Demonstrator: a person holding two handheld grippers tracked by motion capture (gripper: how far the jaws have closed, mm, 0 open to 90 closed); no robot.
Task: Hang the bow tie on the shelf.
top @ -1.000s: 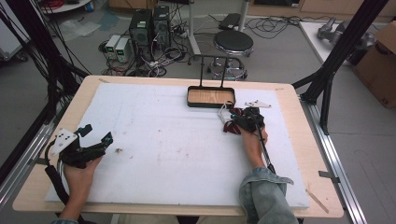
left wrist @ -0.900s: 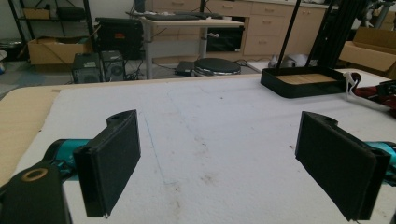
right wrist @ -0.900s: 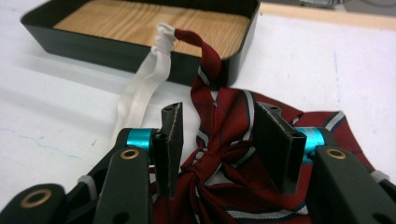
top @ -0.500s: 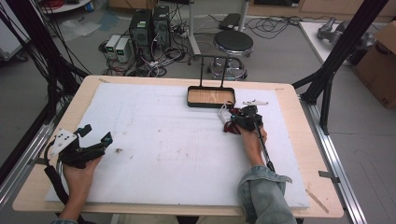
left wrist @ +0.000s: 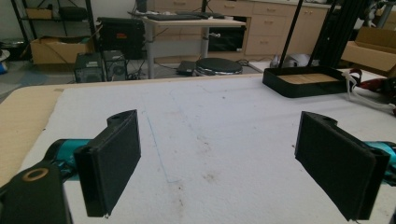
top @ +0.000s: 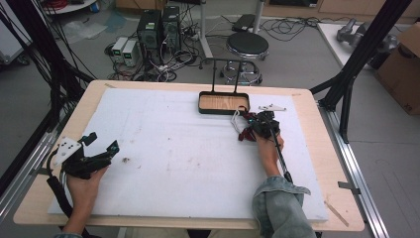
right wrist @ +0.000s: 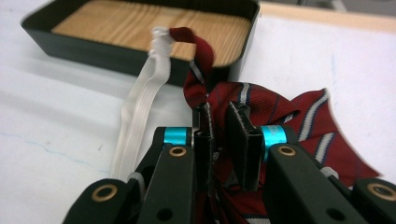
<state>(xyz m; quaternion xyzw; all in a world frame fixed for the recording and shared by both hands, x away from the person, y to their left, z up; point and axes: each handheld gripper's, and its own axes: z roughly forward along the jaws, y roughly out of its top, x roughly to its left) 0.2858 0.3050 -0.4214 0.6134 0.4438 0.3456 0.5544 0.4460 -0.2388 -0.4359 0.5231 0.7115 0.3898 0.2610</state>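
Note:
A dark red tie with white and blue stripes [right wrist: 299, 121] lies bunched on the white mat just in front of a black tray with a wooden floor [right wrist: 116, 58]. A white elastic strap [right wrist: 140, 107] runs from the tie toward the tray. My right gripper [right wrist: 219, 112] has just been closing, and its pads now pinch a fold of the red cloth. In the high view the right gripper [top: 251, 125] sits over the tie [top: 243, 133], below the tray [top: 224, 110]. My left gripper [top: 103, 141] rests at the mat's left edge, open with nothing between the pads [left wrist: 112, 163].
A small white flat piece [top: 271, 107] lies on the mat to the right of the tray. A thin black stand rises behind the tray. A round stool [top: 242, 45] and computer boxes stand on the floor beyond the table's far edge.
In the high view the right hand has barely shifted over the tie. The left hand and its gripper have stayed where they were.

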